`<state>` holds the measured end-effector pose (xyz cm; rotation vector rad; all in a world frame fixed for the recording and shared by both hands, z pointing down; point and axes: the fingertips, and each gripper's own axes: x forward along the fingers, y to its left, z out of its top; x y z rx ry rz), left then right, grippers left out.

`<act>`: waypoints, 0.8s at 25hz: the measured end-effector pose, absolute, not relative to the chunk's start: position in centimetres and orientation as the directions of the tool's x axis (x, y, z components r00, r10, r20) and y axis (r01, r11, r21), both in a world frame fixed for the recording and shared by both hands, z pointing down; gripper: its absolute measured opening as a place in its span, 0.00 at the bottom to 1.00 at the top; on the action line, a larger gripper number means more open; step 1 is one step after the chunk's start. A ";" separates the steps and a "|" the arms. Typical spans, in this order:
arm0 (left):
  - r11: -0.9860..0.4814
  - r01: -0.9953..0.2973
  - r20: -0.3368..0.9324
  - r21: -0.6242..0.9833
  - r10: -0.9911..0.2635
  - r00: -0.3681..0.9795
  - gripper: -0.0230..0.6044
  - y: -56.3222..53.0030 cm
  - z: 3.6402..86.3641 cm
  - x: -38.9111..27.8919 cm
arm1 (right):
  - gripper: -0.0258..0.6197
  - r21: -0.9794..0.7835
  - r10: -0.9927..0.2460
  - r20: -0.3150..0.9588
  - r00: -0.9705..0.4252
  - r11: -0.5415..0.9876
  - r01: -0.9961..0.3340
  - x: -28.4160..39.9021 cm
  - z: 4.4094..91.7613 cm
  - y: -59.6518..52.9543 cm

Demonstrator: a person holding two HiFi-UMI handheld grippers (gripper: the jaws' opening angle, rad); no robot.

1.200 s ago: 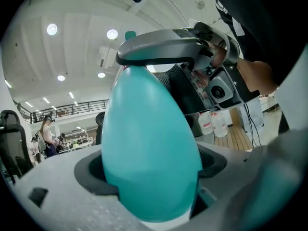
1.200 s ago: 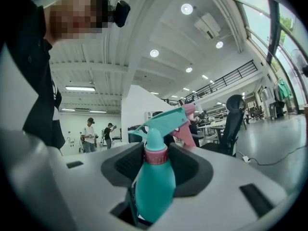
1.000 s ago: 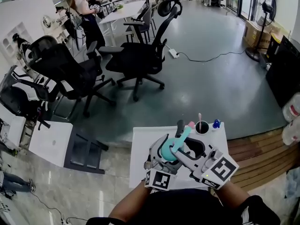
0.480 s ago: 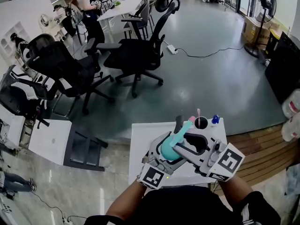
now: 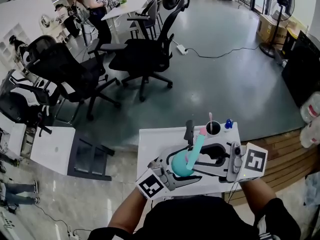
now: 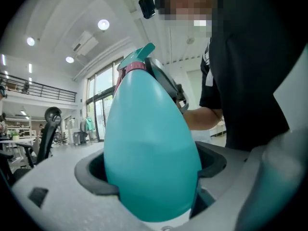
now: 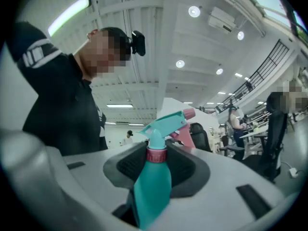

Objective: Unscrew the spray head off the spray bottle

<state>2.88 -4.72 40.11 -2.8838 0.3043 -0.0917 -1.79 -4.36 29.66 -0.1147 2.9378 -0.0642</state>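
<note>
head view, lower centre: teal spray bottle (image 5: 180, 165) held between both tongs, over the near part of the white tabletop (image 5: 155, 144). bottle is tilted, fat end toward the bottom of the frame and neck running up and right. can't tell if it touches the tabletop.

left tongs (image 6: 151, 177): closed on the wide teal body, dark pads pressed on both sides. the body fills the middle of the left gripper view. its marker cube sits at lower left of the bottle in the head view.

right tongs (image 7: 156, 165): partly closed, black pads up against both sides of the pink collar (image 7: 156, 154) at the neck. that collar is the base of the spray head (image 7: 163, 124). the head is teal with a pink nozzle tip and pink trigger. in the right gripper view it sticks up above the jaws and points to the right of the frame. head looks on the bottle, no gap seen at the collar. its marker cube is at right of the bottle in the head view.

far edge of the tabletop: black cup (image 5: 213, 129) with a stick in it, and a small blue thing (image 5: 229, 124) just beside it on the right, both apart from the bottle.

upper half of the head view: grey floor, black office chairs (image 5: 145, 54), and a person (image 5: 92, 4) standing at upper left.
</note>
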 end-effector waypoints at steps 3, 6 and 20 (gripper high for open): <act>-0.966 -0.071 0.046 -0.250 -0.085 0.995 0.79 -2.9 39.5 3.4 | 0.26 -0.031 0.069 -0.241 -0.968 0.996 0.079 -1.2 29.1 -3.0; -0.970 0.053 0.054 -0.238 0.042 0.998 0.79 -1.1 38.9 3.7 | 0.26 -0.020 0.200 -0.257 -0.945 0.977 0.212 -0.8 28.2 -1.8; -0.780 -0.588 0.071 -0.213 -0.613 0.787 0.79 -12.2 41.4 -0.8 | 0.41 -0.019 -0.274 -0.202 -0.940 0.961 -0.276 -1.2 29.9 -9.0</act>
